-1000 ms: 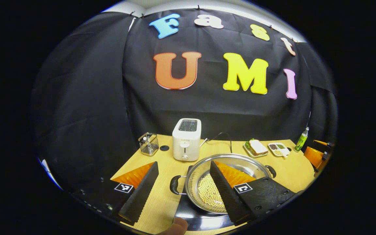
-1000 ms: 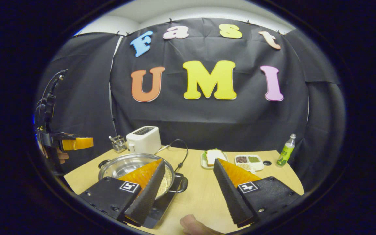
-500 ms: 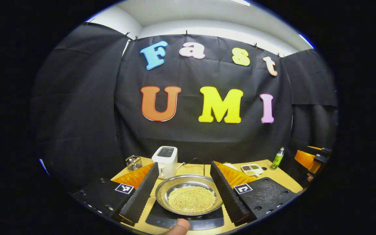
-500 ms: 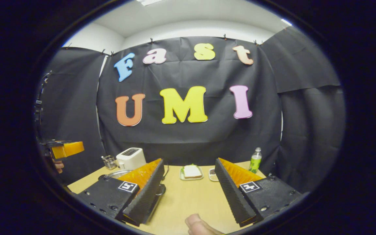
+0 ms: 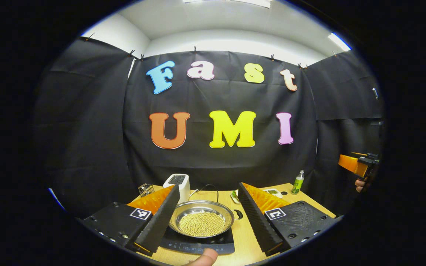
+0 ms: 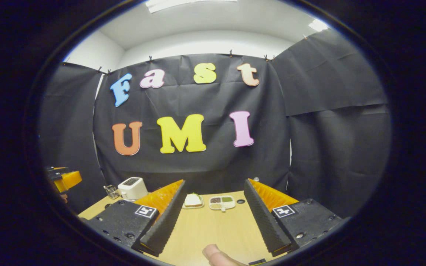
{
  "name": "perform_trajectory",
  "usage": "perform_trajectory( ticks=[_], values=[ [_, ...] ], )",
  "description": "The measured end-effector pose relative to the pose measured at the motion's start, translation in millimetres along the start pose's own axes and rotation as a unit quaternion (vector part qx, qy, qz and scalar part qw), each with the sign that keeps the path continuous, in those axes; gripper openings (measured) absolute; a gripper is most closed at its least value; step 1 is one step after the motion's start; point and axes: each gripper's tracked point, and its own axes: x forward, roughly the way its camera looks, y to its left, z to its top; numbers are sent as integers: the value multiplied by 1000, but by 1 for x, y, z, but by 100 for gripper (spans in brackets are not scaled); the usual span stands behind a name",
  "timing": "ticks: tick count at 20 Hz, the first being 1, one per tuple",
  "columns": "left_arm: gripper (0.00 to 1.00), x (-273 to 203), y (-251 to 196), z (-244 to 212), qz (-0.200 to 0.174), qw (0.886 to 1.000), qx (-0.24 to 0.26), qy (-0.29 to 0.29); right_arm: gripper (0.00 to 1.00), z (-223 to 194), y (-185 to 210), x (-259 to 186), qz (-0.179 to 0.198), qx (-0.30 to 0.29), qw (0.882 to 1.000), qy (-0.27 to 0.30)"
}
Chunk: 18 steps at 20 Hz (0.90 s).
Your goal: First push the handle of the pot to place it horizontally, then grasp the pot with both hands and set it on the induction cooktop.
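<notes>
Both grippers have drawn back and up since a second ago, so the table looks smaller and lower in each view. In the left gripper view the left gripper has its ridged, wedge-shaped fingers spread wide and holding nothing; between them, farther off, the round shiny steel pot, with small pale beads on its bottom, sits on the flat dark induction cooktop near the wooden table's front edge. A boxy white toaster stands behind it. In the right gripper view the right gripper is likewise wide and empty above bare tabletop.
</notes>
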Motion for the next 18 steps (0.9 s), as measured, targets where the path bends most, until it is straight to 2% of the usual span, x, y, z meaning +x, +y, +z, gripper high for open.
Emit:
perform_trajectory(
  ticks=[4, 9, 11, 13, 18],
  values=[
    [95, -16, -7, 15, -4, 1000, -6, -23, 99, 3, -18, -18, -9, -14, 1000, -6],
    [95, -28, -20, 14, -21, 999, -4, -24, 96, -3, -35, -24, -14, -5, 1000, -3],
    [95, -31, -20, 12, -17, 1000, 5, -24, 99, -4, -38, -24, -15, -3, 1000, -2],
    [95, -33, -19, 16, -11, 999, 12, -33, 96, -5, -41, -24, -14, 0, 1000, -3],
    [95, -39, -17, 21, -14, 999, -2, -47, 99, -5, -43, -27, -8, 1, 1000, -5]
  ],
)
